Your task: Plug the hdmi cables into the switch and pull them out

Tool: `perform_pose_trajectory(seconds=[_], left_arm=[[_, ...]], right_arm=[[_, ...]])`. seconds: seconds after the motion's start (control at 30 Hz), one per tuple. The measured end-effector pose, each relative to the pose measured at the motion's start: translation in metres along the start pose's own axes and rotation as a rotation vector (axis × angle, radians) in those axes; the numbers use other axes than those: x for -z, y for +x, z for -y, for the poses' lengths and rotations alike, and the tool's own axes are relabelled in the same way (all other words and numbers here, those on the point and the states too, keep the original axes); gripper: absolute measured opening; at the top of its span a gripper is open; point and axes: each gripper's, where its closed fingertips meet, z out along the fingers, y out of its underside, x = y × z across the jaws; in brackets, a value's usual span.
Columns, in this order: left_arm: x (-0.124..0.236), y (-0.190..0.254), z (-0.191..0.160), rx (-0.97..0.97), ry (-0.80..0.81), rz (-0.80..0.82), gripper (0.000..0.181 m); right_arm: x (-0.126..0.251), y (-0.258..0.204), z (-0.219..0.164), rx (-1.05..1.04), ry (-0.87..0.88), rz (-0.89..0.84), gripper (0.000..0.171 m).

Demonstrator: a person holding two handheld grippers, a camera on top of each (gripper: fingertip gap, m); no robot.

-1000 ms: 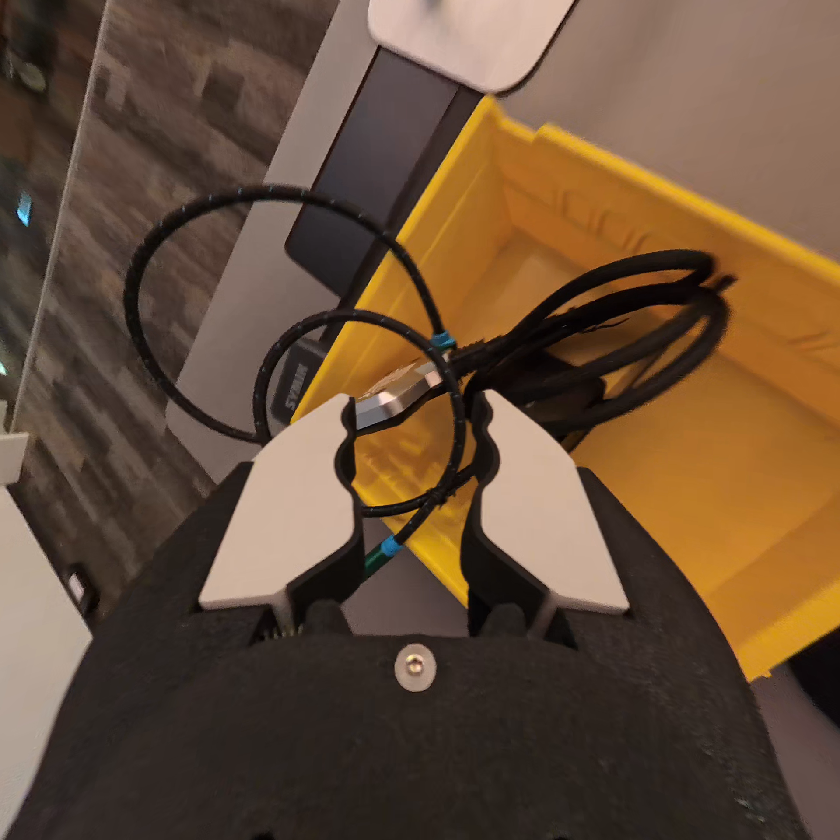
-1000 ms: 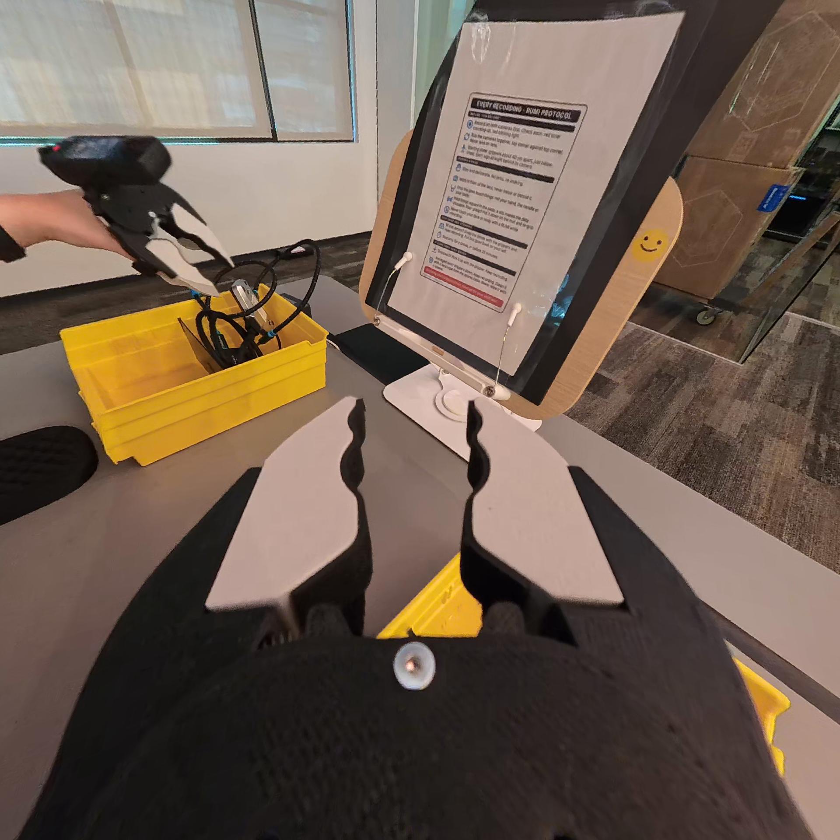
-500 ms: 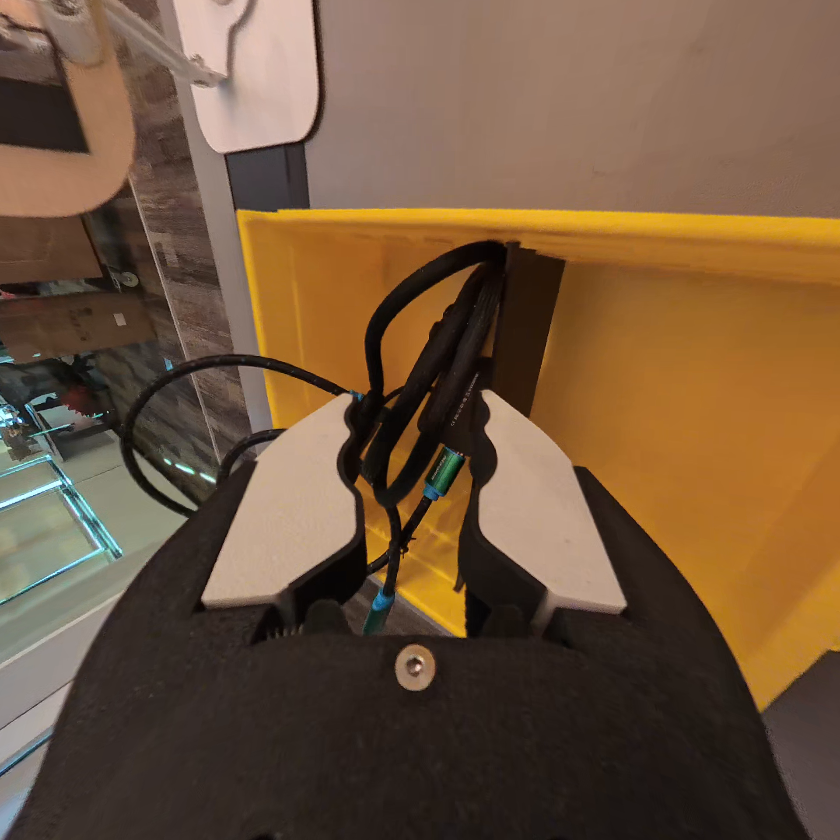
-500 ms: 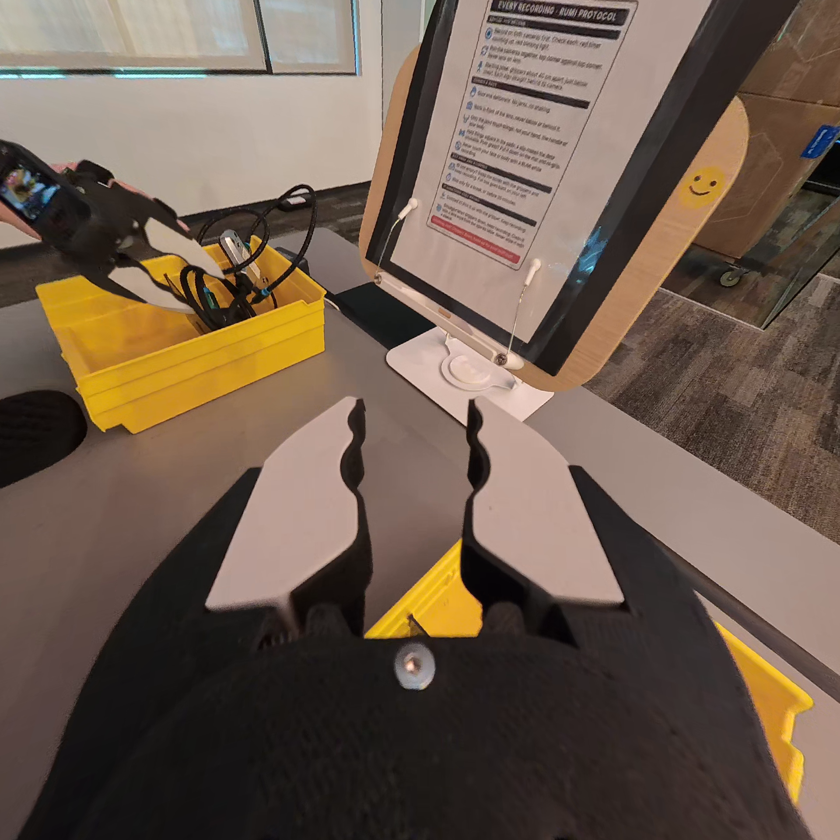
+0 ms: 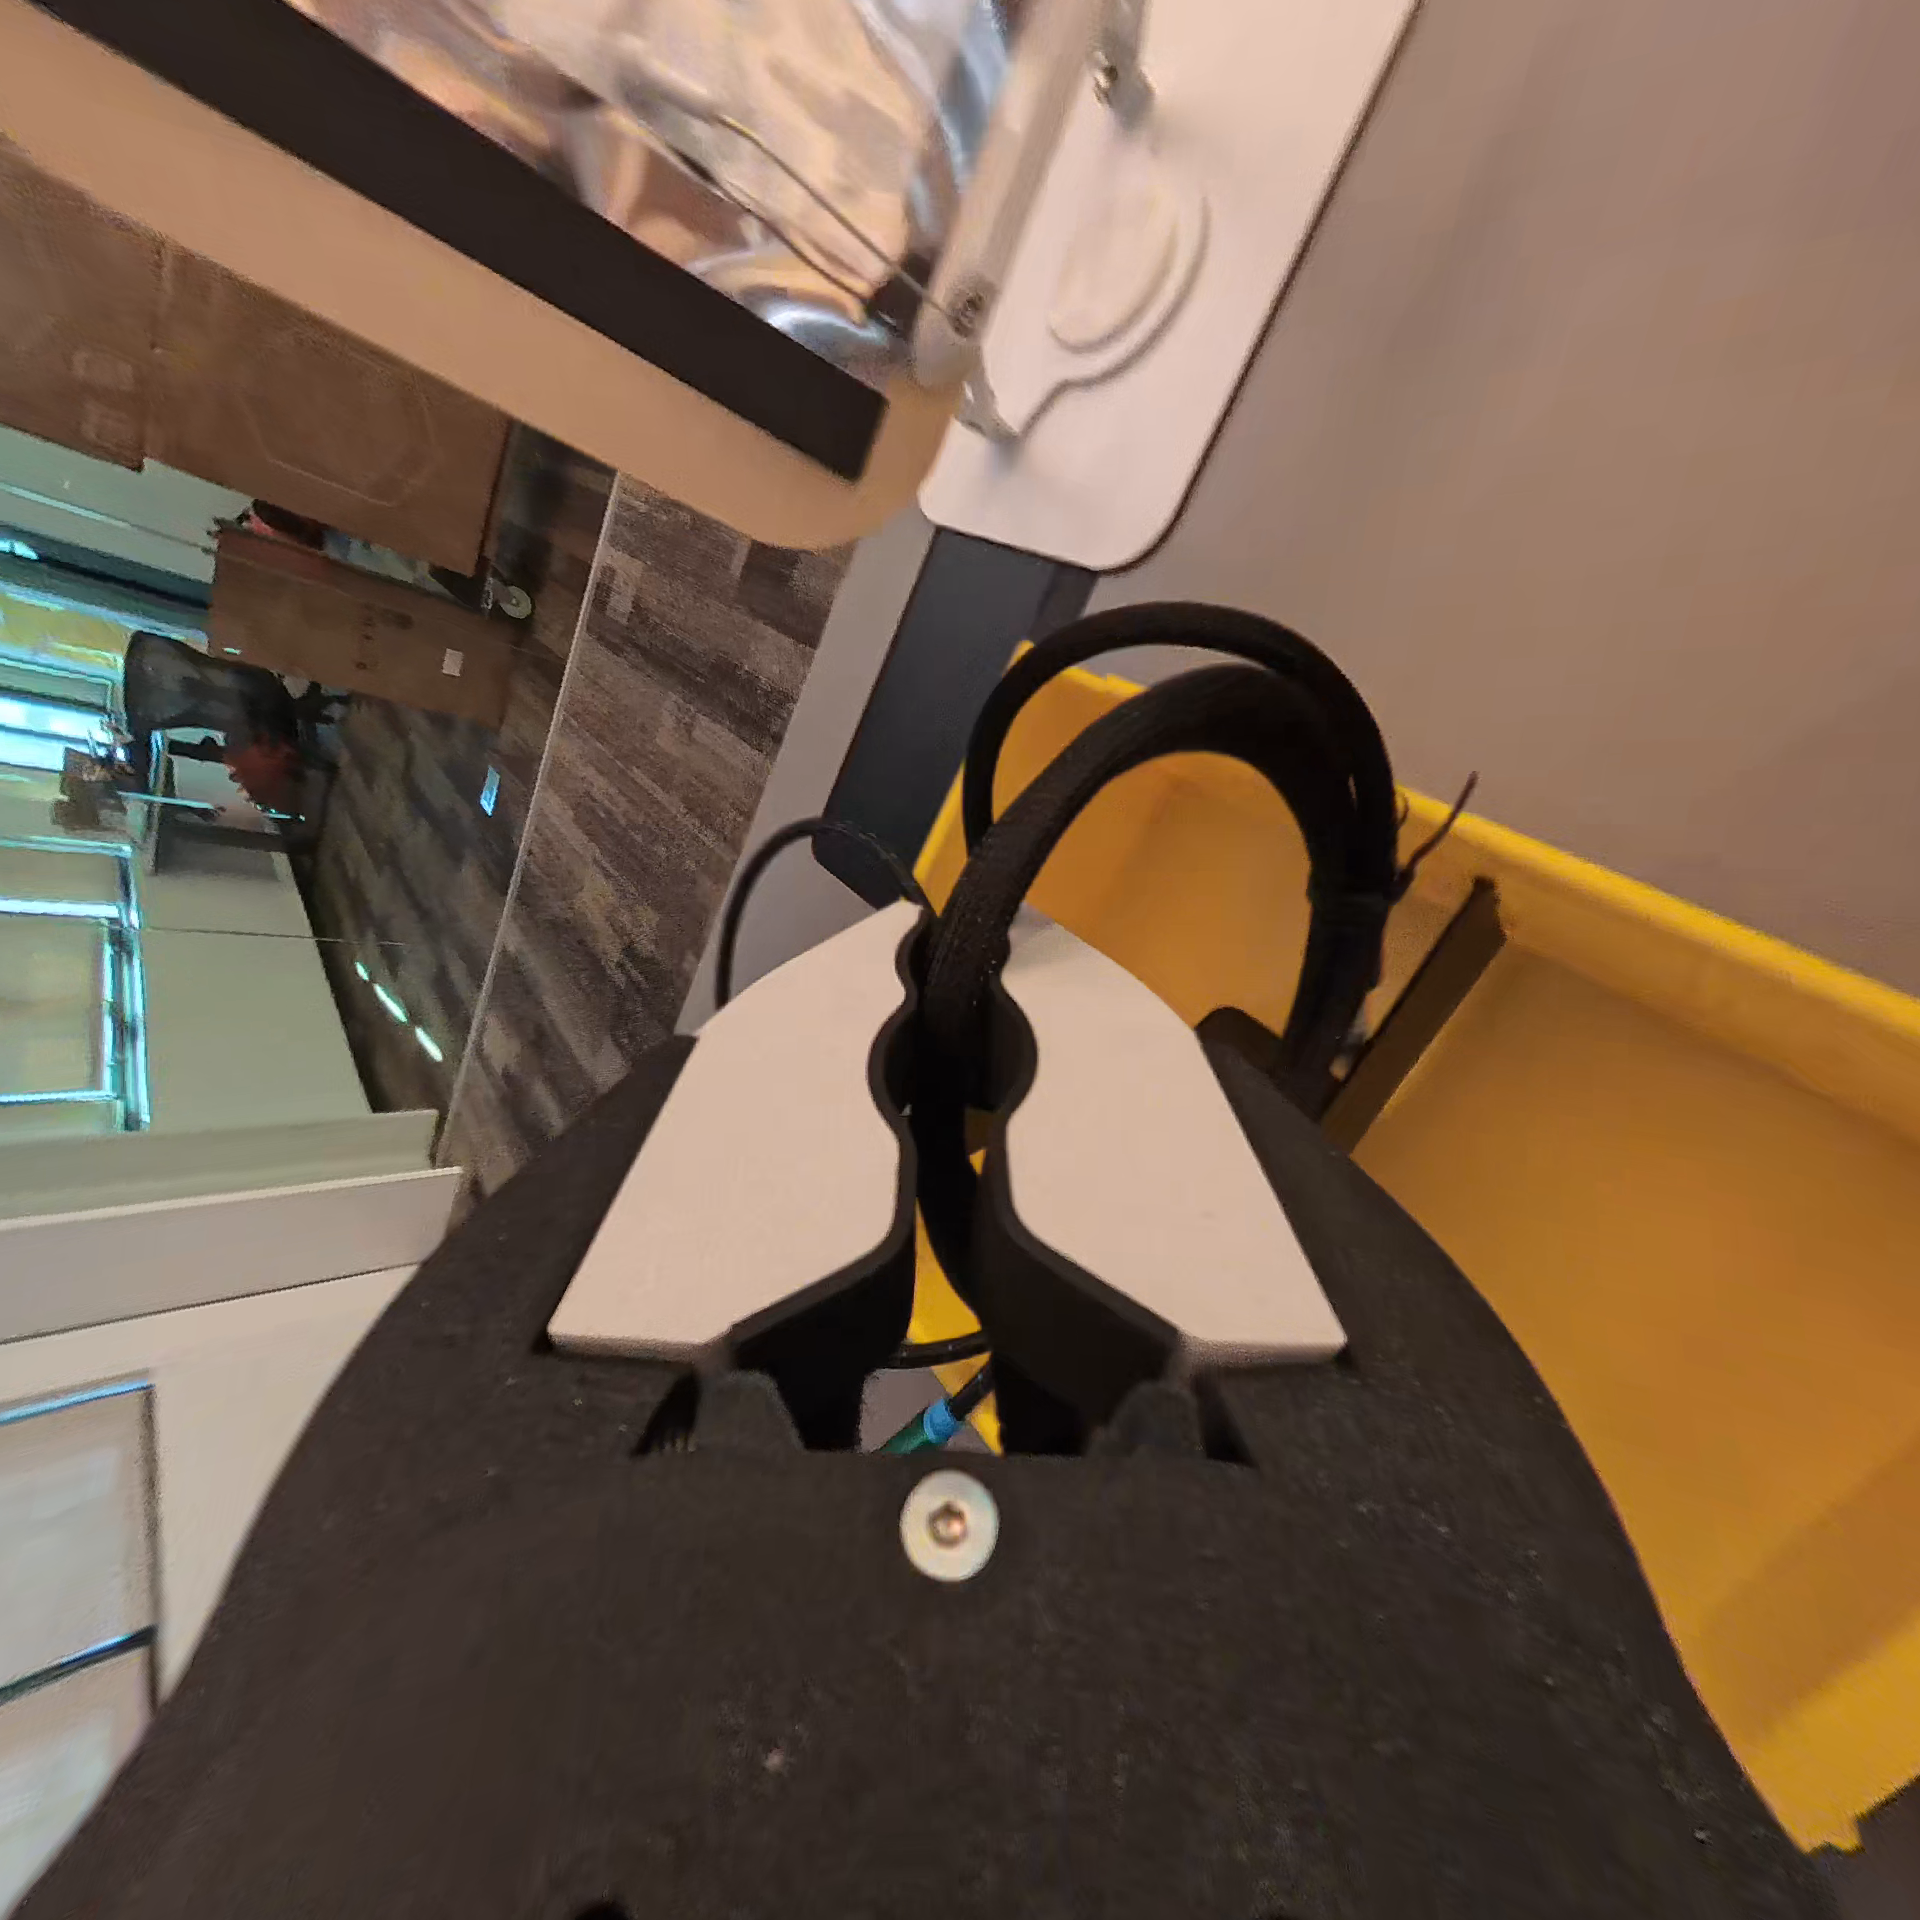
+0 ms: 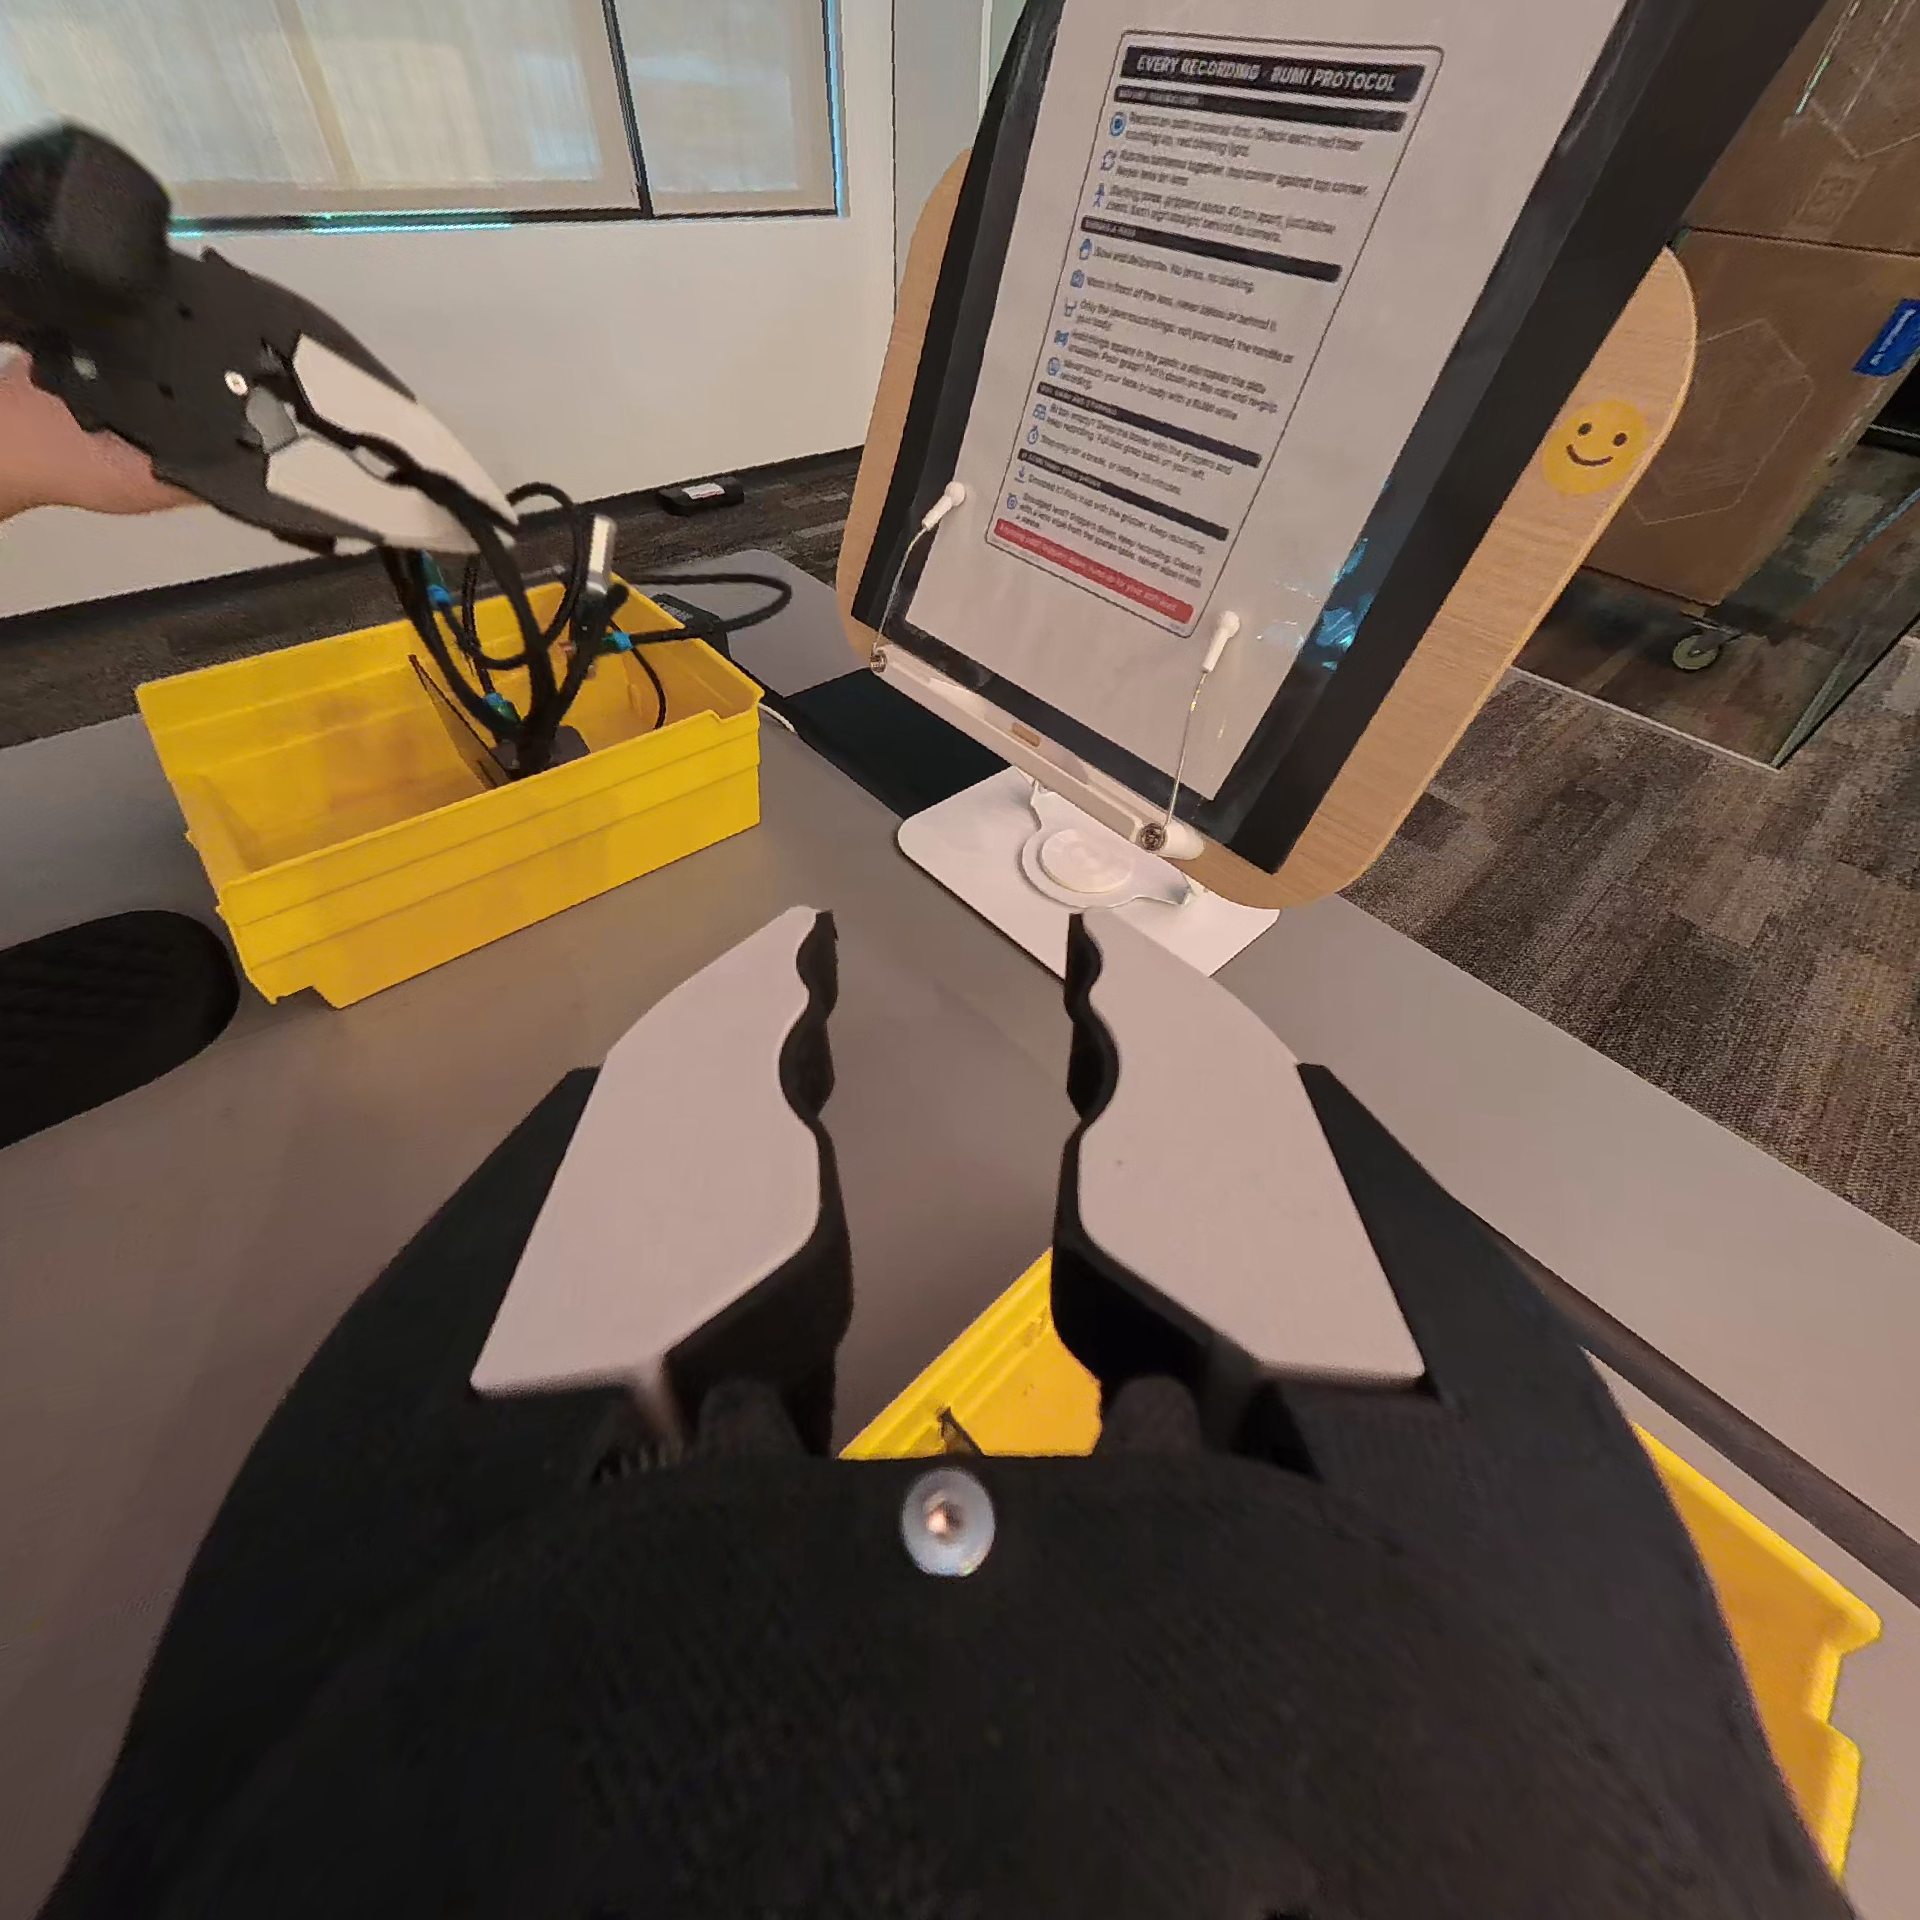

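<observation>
My left claw (image 6: 457,520) is clamped on a bundle of black braided hdmi cables (image 5: 971,956), lifting them above the far yellow bin (image 6: 488,831); the loop arches past my fingertips, and a green-and-blue plug end shows down between the fingers near the base. From the right wrist view the cables (image 6: 520,644) hang from that claw into the bin, a silver connector (image 6: 600,556) dangling upright among them and the lower ends still resting inside beside a dark divider. I cannot make out the switch for certain. A black mesh pad (image 6: 104,997) lies on the grey worktop (image 6: 364,1143) left of the bin. My right claw (image 6: 948,956) hovers with its fingers well apart, holding nothing, over the worktop, with a second yellow bin (image 6: 1756,1662) beneath it. Further right stands a printed sheet (image 6: 1195,332) in a black frame on a white stand; its text I leave unread. A yellow smiley sticker (image 6: 1595,447) sits on the wooden board behind it.
</observation>
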Motion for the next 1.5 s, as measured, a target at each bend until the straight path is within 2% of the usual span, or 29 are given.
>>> perform_pose_trajectory(seconds=[0.1,0.3,0.53,0.73,0.83,0.97,1.03,1.1,1.23,1.27,1.33,1.4,1.5], left_arm=[[0.008,-0.004,0.013,0.078,0.054,-0.017,0.004],[0.022,0.006,0.028,0.053,0.084,-0.018,0.004],[0.010,0.033,-0.005,0.123,-0.025,-0.165,0.006],[0.010,0.032,-0.014,0.224,-0.007,-0.243,0.043],[0.026,0.015,-0.006,0.219,0.076,-0.261,0.050],[0.032,-0.046,0.004,0.398,0.189,-0.205,0.043],[0.016,-0.061,0.005,0.463,0.156,-0.245,0.049],[-0.010,-0.064,0.004,0.493,0.054,-0.294,0.047],[-0.060,-0.039,-0.009,0.387,-0.216,-0.387,0.046],[-0.069,-0.033,-0.015,0.356,-0.265,-0.391,0.040],[-0.083,-0.032,-0.025,0.316,-0.333,-0.364,0.037],[-0.090,-0.048,-0.038,0.321,-0.361,-0.284,0.036],[-0.087,-0.092,-0.072,0.490,-0.389,-0.139,0.033]], right_arm=[[0.000,-0.002,0.000,0.005,0.000,0.006,0.043],[0.005,0.000,0.004,-0.011,0.021,0.012,0.043],[0.014,0.003,0.007,-0.029,0.046,0.008,0.043],[0.013,0.007,0.003,-0.034,0.033,-0.003,0.043],[0.010,0.009,-0.001,-0.034,0.012,-0.012,0.043],[0.007,0.016,-0.006,-0.031,-0.010,-0.043,0.043],[0.006,0.018,-0.007,-0.030,-0.019,-0.055,0.043],[0.004,0.020,-0.011,-0.022,-0.038,-0.069,0.043],[0.000,0.024,-0.018,-0.009,-0.079,-0.093,0.043],[-0.001,0.025,-0.020,-0.009,-0.086,-0.099,0.043],[-0.002,0.028,-0.022,-0.008,-0.098,-0.107,0.043],[-0.002,0.031,-0.024,-0.012,-0.103,-0.115,0.043],[-0.003,0.034,-0.027,-0.008,-0.113,-0.128,0.043]])
